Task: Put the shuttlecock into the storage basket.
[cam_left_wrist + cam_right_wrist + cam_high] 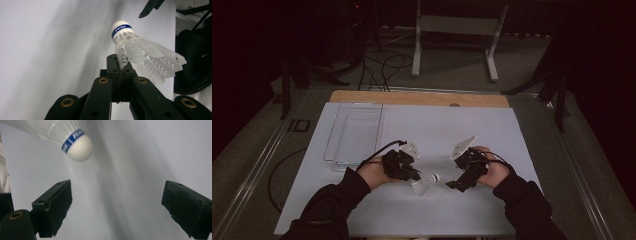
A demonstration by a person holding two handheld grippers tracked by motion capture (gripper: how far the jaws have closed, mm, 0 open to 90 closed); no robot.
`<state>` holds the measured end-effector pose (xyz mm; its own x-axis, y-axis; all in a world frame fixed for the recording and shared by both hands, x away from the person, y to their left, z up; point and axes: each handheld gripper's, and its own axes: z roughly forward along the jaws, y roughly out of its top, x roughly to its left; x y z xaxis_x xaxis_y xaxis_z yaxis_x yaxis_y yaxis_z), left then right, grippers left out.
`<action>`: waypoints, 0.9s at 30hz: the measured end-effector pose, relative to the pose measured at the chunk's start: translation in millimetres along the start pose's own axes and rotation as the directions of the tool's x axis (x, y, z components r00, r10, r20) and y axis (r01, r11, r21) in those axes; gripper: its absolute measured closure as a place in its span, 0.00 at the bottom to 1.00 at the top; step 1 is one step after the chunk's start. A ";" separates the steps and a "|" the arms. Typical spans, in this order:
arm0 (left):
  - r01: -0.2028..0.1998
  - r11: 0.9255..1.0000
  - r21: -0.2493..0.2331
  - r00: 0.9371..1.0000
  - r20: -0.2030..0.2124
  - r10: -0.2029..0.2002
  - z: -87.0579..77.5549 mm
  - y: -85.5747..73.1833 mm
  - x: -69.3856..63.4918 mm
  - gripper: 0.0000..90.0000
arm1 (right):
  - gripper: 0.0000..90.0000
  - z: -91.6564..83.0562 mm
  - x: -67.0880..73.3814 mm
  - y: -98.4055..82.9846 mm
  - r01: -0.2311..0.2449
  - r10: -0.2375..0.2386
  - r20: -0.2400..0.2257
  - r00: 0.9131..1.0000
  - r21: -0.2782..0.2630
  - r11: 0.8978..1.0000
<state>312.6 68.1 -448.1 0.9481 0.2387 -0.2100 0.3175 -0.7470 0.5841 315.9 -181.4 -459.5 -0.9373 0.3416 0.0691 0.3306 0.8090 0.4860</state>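
A white shuttlecock [426,183] with a blue band round its cork hangs just above the white mat [437,125], near the front middle. My left gripper [417,176] is shut on the edge of its feather skirt. In the left gripper view the jaws [119,61] pinch one feather, and the shuttlecock [140,50] points cork-first away from them. My right gripper [454,186] stands open a short way to the right of the cork. In the right gripper view the wide jaws [117,192] have nothing between them, and the cork [78,145] sits at upper left, beyond them.
A clear plastic tray [354,132] lies on the mat at the back left. The wooden table edge [419,97] runs along the far side. Beyond it stand a metal frame [457,30] and floor cables [382,67].
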 end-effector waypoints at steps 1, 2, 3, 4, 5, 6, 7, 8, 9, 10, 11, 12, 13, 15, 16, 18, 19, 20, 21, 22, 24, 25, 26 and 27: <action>-0.005 1.000 0.001 1.000 -0.005 0.005 -1.3 -0.4 0.5 1.00 | 0.11 -0.3 0.3 -1.8 0.001 -0.001 0.004 1.000 -0.010 1.000; 0.000 1.000 -0.002 1.000 -0.011 0.000 -3.1 -1.0 1.0 1.00 | 0.11 -0.9 0.4 -3.6 -0.002 0.002 0.005 1.000 -0.017 1.000; 0.004 1.000 -0.005 1.000 -0.012 -0.004 -4.2 -1.3 1.7 1.00 | 0.10 -1.4 0.4 -5.7 -0.009 0.009 0.004 1.000 -0.022 1.000; 0.005 1.000 -0.007 1.000 -0.015 -0.005 -5.7 -1.9 2.2 1.00 | 0.10 -1.6 0.1 -7.1 -0.008 0.009 0.007 1.000 -0.028 1.000; 0.011 1.000 -0.012 1.000 -0.025 -0.011 -8.0 -2.7 2.8 1.00 | 0.10 -2.0 0.2 -8.9 -0.017 0.018 0.011 1.000 -0.029 0.999; 0.015 1.000 -0.016 1.000 -0.024 -0.015 -9.6 -3.1 3.4 1.00 | 0.10 -2.8 0.2 -11.7 -0.028 0.029 0.028 0.999 -0.037 0.999; 0.015 1.000 -0.020 1.000 -0.026 -0.015 -11.1 -3.7 3.4 1.00 | 0.10 -3.6 0.6 -13.8 -0.028 0.030 0.039 0.999 -0.046 0.999; 0.016 1.000 -0.019 0.999 -0.030 -0.016 -12.7 -4.1 3.8 1.00 | 0.10 -4.2 0.8 -15.7 -0.033 0.035 0.032 0.999 -0.051 0.998; 0.018 1.000 -0.020 0.999 -0.032 -0.019 -14.1 -4.6 3.9 1.00 | 0.10 -4.6 0.8 -17.6 -0.042 0.044 0.035 0.998 -0.058 0.997; 0.022 0.999 -0.027 0.999 -0.030 -0.023 -15.6 -5.3 4.4 1.00 | 0.10 -5.1 1.0 -19.7 -0.049 0.051 0.028 0.998 -0.060 0.997; 0.023 0.999 -0.026 0.999 -0.032 -0.024 -17.2 -5.8 4.8 1.00 | 0.10 -5.0 0.8 -21.7 -0.050 0.052 0.031 0.998 -0.060 0.997; 0.026 0.999 -0.026 0.999 -0.036 -0.027 -18.3 -6.3 5.0 1.00 | 0.10 -4.9 0.9 -23.5 -0.054 0.057 0.046 0.997 -0.063 0.997; 0.026 0.999 -0.027 0.999 -0.040 -0.027 -19.6 -6.9 5.5 1.00 | 0.10 -4.9 0.7 -25.5 -0.057 0.060 0.043 0.997 -0.066 0.996; 0.029 0.999 -0.029 0.999 -0.042 -0.031 -21.7 -7.9 6.0 1.00 | 0.10 -5.2 0.7 -27.3 -0.061 0.064 0.041 0.997 -0.069 0.996; 0.031 0.999 -0.031 0.998 -0.047 -0.032 -22.6 -8.4 6.2 1.00 | 0.10 -5.4 0.8 -30.3 -0.065 0.069 0.052 0.996 -0.079 0.995; 0.034 0.999 -0.036 0.998 -0.051 -0.036 -25.2 -9.8 7.1 1.00 | 0.10 -6.1 0.7 -33.7 -0.069 0.074 0.055 0.996 -0.089 0.994; 0.042 0.998 -0.039 0.998 -0.054 -0.044 -26.3 -10.4 7.5 1.00 | 0.10 -6.3 0.7 -35.3 -0.074 0.080 0.059 0.995 -0.094 0.993; 0.045 0.998 -0.035 0.997 -0.056 -0.047 -27.1 -10.8 7.8 1.00 | 0.10 -6.6 0.3 -37.3 -0.074 0.081 0.070 0.994 -0.097 0.993; 0.041 0.998 -0.037 0.997 -0.058 -0.043 -28.3 -11.4 8.0 1.00 | 0.10 -7.0 0.3 -38.6 -0.073 0.081 0.082 0.993 -0.101 0.992; 0.048 0.998 -0.041 0.997 -0.062 -0.050 -29.9 -12.1 8.2 1.00 | 0.10 -7.8 0.4 -40.6 -0.071 0.081 0.090 0.993 -0.113 0.991; 0.047 0.998 -0.044 0.996 -0.069 -0.050 -32.9 -12.9 8.6 1.00 | 0.10 -9.5 0.6 -44.8 -0.082 0.094 0.098 0.991 -0.121 0.989; 0.049 0.998 -0.046 0.996 -0.072 -0.052 -34.2 -13.1 8.8 1.00 | 0.10 -10.4 1.1 -46.8 -0.090 0.103 0.102 0.989 -0.122 0.988; 0.049 0.998 -0.049 0.995 -0.079 -0.053 -36.5 -13.5 9.0 1.00 | 0.10 -11.0 1.7 -48.2 -0.103 0.115 0.100 0.988 -0.123 0.987; 0.050 0.997 -0.052 0.995 -0.087 -0.054 -38.6 -13.7 9.3 1.00 | 0.10 -11.7 1.9 -50.9 -0.107 0.121 0.108 0.987 -0.126 0.986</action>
<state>317.7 104.4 -427.8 0.9273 0.3320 -0.1726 0.3650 -0.7010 0.6127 296.0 -227.6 -473.9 -0.8730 0.4866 0.0329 0.4125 0.7008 0.5820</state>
